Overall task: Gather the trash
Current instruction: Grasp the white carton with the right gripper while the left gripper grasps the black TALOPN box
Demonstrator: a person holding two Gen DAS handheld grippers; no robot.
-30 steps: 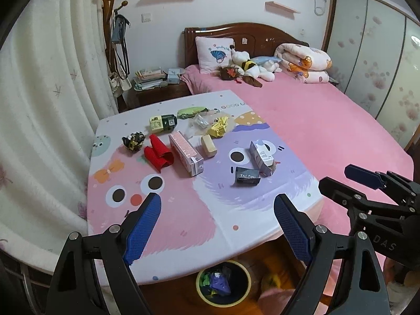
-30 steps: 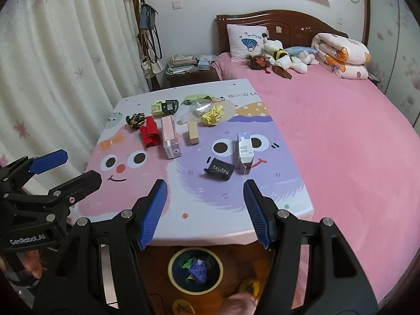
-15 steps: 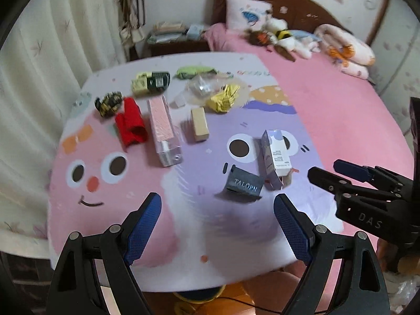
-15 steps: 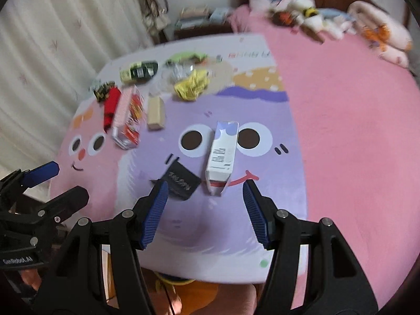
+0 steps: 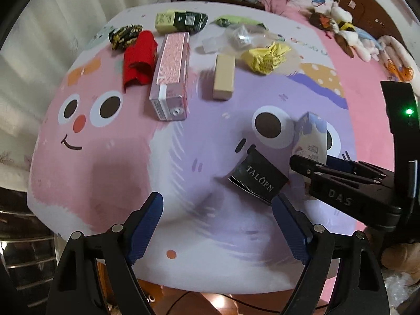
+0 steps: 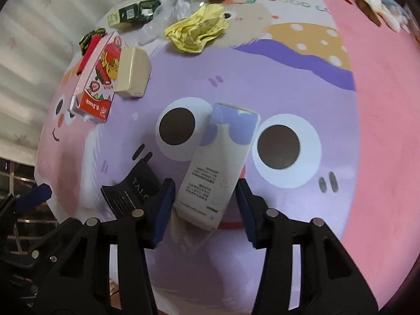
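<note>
A white and purple carton (image 6: 218,168) lies on the cartoon tablecloth (image 6: 302,78). My right gripper (image 6: 204,210) is open, and its fingers straddle the carton's near end with small gaps on both sides. A black "TALOPN" box (image 5: 258,179) lies just left of the carton, beside the left finger. My left gripper (image 5: 218,225) is open and empty, low over the table's near edge, with the black box just ahead of its right finger. The right gripper (image 5: 315,162) shows at the right of the left wrist view, against the carton (image 5: 311,139).
Farther back lie a pink drink carton (image 5: 172,76), a red wrapper (image 5: 139,60), a beige box (image 5: 223,76), a crumpled yellow wrapper (image 5: 265,56), a green and yellow box (image 5: 181,21) and clear plastic (image 5: 241,35). A pink bed (image 5: 367,65) borders the table on the right.
Both grippers have moved forward and down over the table. The right gripper has come around the white carton's near end. The bin under the table has left the view.
</note>
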